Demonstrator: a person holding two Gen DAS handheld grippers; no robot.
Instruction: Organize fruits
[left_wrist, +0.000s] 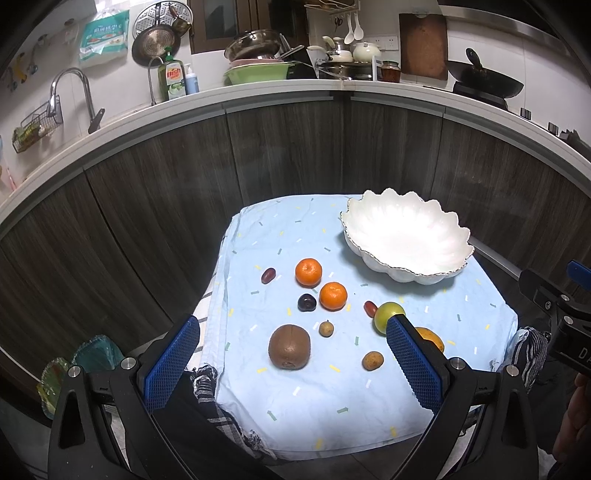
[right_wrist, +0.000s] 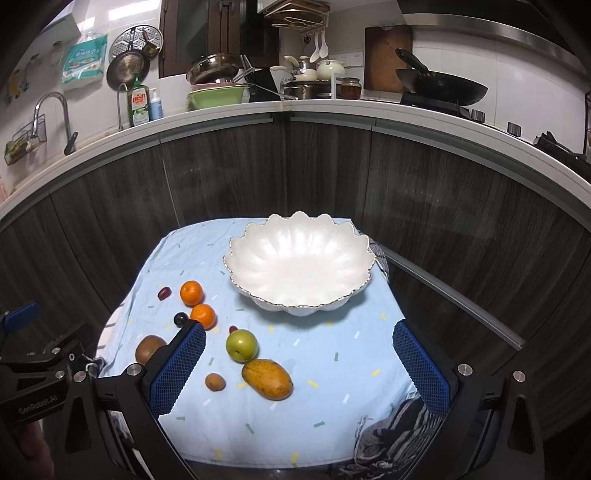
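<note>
On the blue cloth (left_wrist: 332, 406) ahead of me I see the fruit laid out loose and the white bowl (right_wrist: 299, 266) standing at the far right side, with nothing in it. My left gripper (left_wrist: 291, 354) hangs above the near edge with its jaws wide apart, holding nothing; my right gripper (right_wrist: 299, 363) does the same, jaws spread and bare.

From the left wrist, the kiwi (left_wrist: 289, 346) lies nearest, between my blue pads (left_wrist: 171, 365). Just beyond it sits a small brown fruit (left_wrist: 326, 328), and a second brown one (left_wrist: 372, 360) lies to the right. Farther back are a dark plum (left_wrist: 307, 302) and two tangerines (left_wrist: 308, 272), the nearer tangerine close beside the plum. A reddish date (left_wrist: 268, 275) lies to the left of the far tangerine, apart from it. Another date (left_wrist: 370, 308) touches the green apple (left_wrist: 388, 315), which my right-hand pad partly hides.

From the right wrist, the mango (right_wrist: 266, 378) lies just in front of the apple, tilted, with the brown fruit to its left. All fruit sits on the cloth, outside the bowl. Dark cabinets (right_wrist: 443, 206) stand behind the table.
</note>
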